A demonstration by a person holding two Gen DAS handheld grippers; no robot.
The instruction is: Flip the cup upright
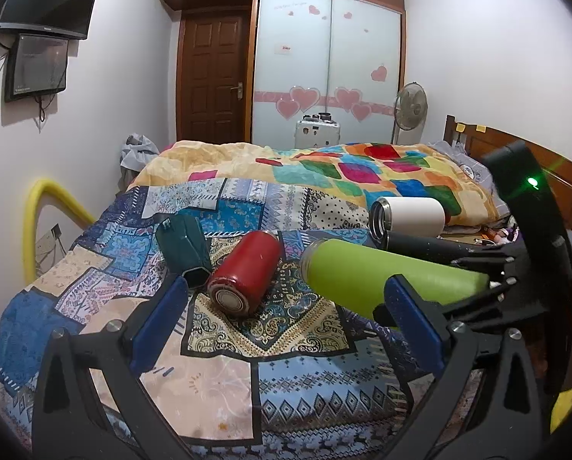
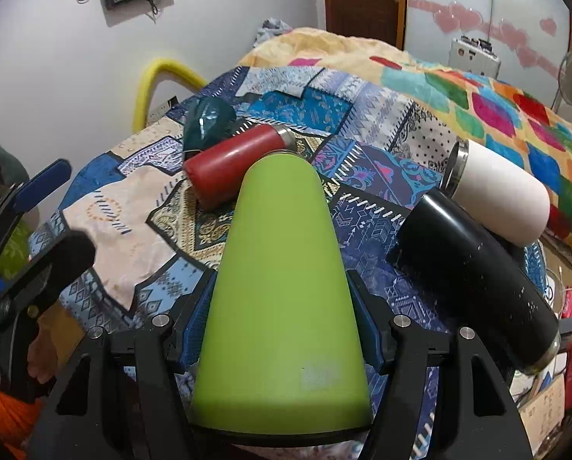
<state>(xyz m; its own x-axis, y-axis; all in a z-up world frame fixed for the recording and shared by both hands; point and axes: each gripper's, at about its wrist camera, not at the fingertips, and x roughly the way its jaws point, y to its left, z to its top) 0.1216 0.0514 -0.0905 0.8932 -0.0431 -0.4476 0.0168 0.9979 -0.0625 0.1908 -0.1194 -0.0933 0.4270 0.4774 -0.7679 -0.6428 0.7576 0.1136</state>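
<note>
Lime-green and lying lengthwise, the cup (image 2: 282, 287) sits clamped between the blue pads (image 2: 196, 329) of the right tongs (image 2: 282, 322), its wide base toward the camera and its narrow steel-rimmed mouth pointing away over a patchwork bedspread (image 2: 132, 207). From the left wrist camera the same cup (image 1: 378, 272) appears held roughly level above the bed, gripped near its base by the right tongs (image 1: 493, 280), which reach in from the right side. The left tongs (image 1: 291, 326) are spread wide and hold nothing, hovering low over the bedspread (image 1: 224, 383) with the cup passing just behind their right pad. On the bed lie four more vessels on their sides: a red cup (image 1: 244, 276) with its base toward the left camera, a dark green faceted cup (image 1: 184, 251) touching it on the far left, and, to the right, a white cup (image 1: 406, 216) resting against a black flask (image 2: 474, 283). A bright multicoloured quilt (image 1: 362, 170) covers the far half of the bed, before a wooden door (image 1: 213, 76) and a wardrobe (image 1: 328, 57) decorated with pink hearts.
</note>
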